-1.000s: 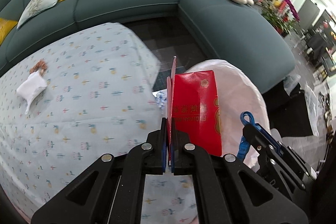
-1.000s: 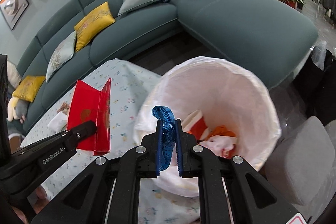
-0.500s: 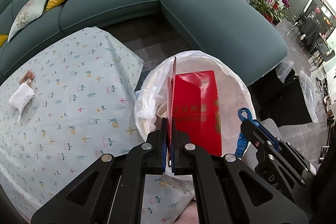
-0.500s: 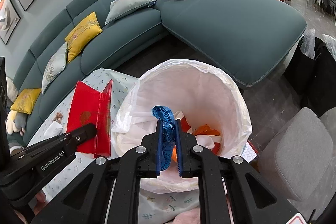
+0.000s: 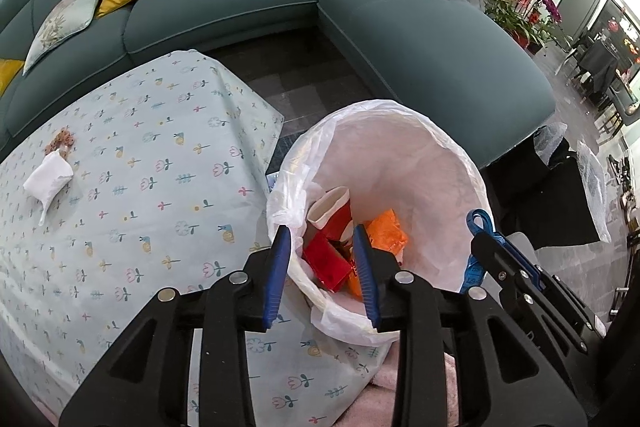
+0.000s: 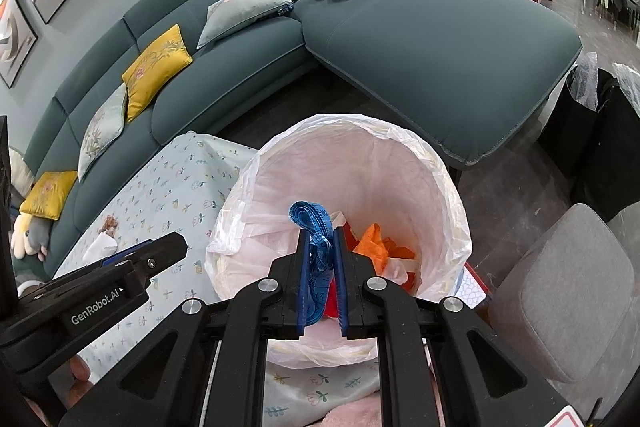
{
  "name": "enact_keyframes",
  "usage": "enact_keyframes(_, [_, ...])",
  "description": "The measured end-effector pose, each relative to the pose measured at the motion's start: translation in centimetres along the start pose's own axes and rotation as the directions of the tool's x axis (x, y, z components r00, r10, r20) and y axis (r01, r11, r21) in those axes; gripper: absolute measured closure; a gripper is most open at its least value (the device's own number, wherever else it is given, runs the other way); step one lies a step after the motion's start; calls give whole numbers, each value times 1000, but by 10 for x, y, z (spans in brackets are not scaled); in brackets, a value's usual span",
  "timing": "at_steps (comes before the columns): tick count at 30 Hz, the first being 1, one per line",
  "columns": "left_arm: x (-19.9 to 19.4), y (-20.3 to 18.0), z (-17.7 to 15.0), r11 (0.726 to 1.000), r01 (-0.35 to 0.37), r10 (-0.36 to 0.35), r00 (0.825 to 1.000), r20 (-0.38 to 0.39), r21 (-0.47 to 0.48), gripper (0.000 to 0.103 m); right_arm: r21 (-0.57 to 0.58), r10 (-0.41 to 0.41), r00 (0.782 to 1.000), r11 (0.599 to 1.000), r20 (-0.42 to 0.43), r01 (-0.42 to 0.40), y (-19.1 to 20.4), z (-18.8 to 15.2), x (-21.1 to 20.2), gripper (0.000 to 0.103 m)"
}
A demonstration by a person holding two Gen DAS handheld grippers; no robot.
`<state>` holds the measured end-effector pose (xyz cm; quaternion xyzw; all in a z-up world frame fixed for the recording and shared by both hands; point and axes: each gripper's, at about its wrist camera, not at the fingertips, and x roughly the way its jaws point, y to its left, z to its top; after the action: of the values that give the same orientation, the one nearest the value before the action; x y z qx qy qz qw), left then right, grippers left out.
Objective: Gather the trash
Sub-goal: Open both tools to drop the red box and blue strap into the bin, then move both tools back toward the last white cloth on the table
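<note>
A: Where was the red envelope?

B: In the bin, inside the white liner, lying tilted w/ its long axis running roughly up-left to down-right in the left wrist view. It sat next to a red paper cup whose mouth pointed up-left, and an orange wrapper. Nothing touched it from above.

A: Left hand-held gripper?

B: Jaws spread wide, nothing betw. them, hovering over the near rim of the bin. One blue pad was outside the liner's edge, the other over the trash.

A: And the right hand-held gripper?

B: Clamped on a blue tape measure, folded into a loop that stuck up past the fingertips; the rest ran down betw. the pads. Long axis approx. in line w/ the fingers, pointing toward the bin's far wall. It was also over the bin.

A: Counts?

B: Bin: 1 envelope, 1 cup, 1 orange wrapper, plus some white paper I couldn't sort out. On the table, w/ its floral cloth: 1 crumpled white tissue and 1 small pile of brown crumbs touching it, both well apart from the bin. Behind: teal sofa.
</note>
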<state>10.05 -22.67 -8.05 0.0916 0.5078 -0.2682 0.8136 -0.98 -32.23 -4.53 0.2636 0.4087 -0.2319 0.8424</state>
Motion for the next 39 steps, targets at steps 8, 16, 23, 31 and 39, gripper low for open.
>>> enact_keyframes(8, [-2, 14, -3, 999, -6, 7, 1000, 2, -31, 62, -25, 1, 1000, 1000, 3, -1, 13, 1, 2, 77])
enact_keyframes(16, [-6, 37, -3, 997, -11, 11, 1000, 7, -70, 59, -56, -1, 1000, 998, 3, 1, 28, 1, 4, 71])
enact_keyframes(23, [-14, 60, -7, 994, -16, 17, 1000, 14, -106, 59, -104, 1, 1000, 995, -11, -2, 54, -5, 4, 69])
enact_keyframes(31, [-25, 100, -13, 986, -32, 36, 999, 23, -162, 59, -168, 12, 1000, 986, -20, -15, 91, -12, 3, 65])
enact_keyframes(39, [-38, 150, -24, 970, -56, 64, 997, 30, -237, 59, -248, 30, 999, 968, -36, -38, 136, -24, 4, 60])
